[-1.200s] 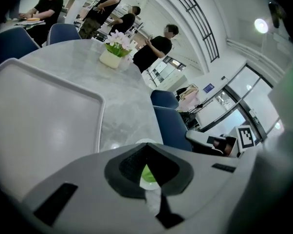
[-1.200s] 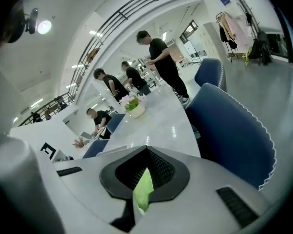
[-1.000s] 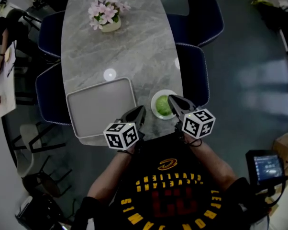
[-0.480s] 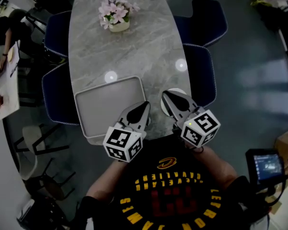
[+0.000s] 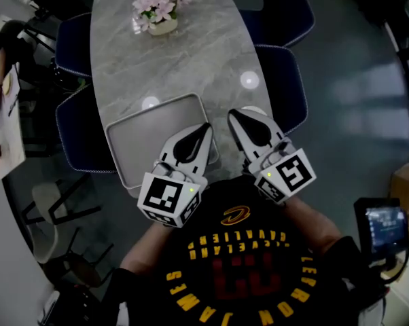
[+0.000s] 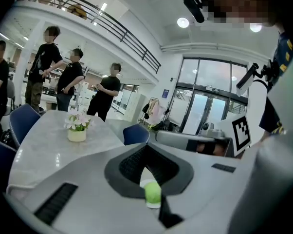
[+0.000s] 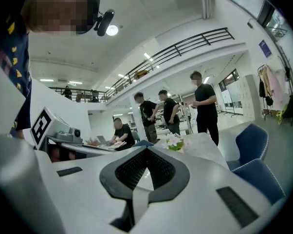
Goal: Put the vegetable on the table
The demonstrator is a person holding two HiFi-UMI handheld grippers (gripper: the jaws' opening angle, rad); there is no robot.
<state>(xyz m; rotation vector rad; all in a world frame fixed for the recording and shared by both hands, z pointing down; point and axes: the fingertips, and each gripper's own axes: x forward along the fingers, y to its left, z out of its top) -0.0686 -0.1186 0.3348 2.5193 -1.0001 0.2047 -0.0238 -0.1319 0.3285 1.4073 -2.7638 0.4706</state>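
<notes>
- While both grippers hang over the near edge of the grey marble-patterned table [image 5: 191, 60], close to the person's chest, neither holds anything; this reads as a ready stance before any reach
- Left gripper [image 5: 206, 126]: jaws together, tips meeting, nothing pressed between the pads; it points toward the near right corner of the flat grey rectangular tray [image 5: 150, 141]
- Right gripper [image 5: 233, 113]: jaws also look closed, and its own view shows only a pale strip of tabletop past them
- Small round green vegetable [image 6: 153, 193] sits in a small white bowl [image 6: 147, 183], seen in the left gripper view low in the dark window behind that gripper's closed tips; it lies beyond and below the jaws, untouched by them
- Head view: the right gripper lies over the spot just right of the tray, so it probably hides the bowl; the vegetable itself cannot be made out there
- Judgement: the bowl keeps the round piece from rolling and stands near the table edge for an easy reach; the vegetable is not yet on the bare tabletop
- Judgement: jaws stay shut for carrying and must part before one can close on so small a ball
- Cream pot of pink flowers [image 5: 153, 12] stands well apart at the far end; dark blue chairs [image 5: 279, 87] flank the table
</notes>
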